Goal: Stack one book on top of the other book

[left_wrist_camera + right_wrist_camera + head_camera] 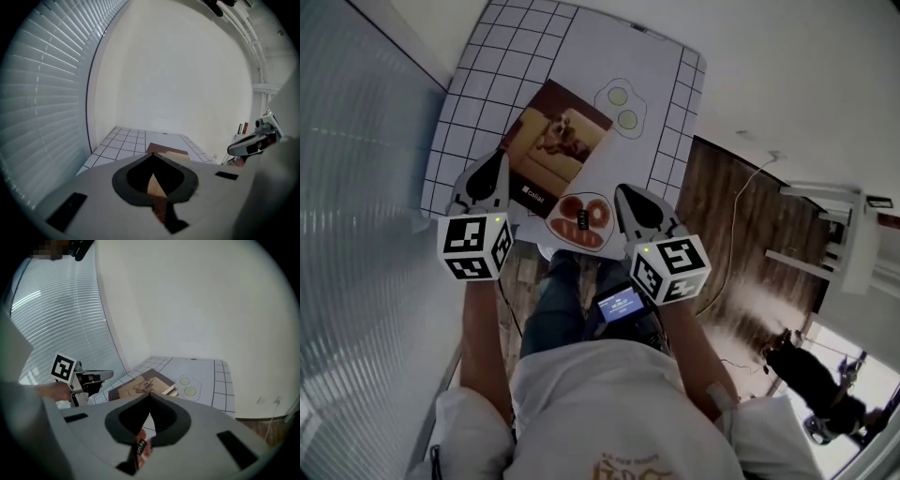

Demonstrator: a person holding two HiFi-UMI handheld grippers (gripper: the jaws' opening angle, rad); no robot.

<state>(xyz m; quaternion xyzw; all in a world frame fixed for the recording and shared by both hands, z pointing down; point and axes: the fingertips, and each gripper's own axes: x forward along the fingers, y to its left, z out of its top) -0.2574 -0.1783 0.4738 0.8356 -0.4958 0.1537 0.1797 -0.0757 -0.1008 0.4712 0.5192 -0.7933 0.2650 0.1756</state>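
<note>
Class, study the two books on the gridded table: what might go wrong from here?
The dog-cover book appears to overlap the food-cover book only partly, so it may slip. The food-cover book seems to reach the table edge; a knock from the shut left hand-held gripper or right hand-held gripper nearby could push it off.

Held out side by side, the left claw [499, 156] and right claw [622, 190] both tilt gently downward, each with its jaws closed together on nothing.
</note>
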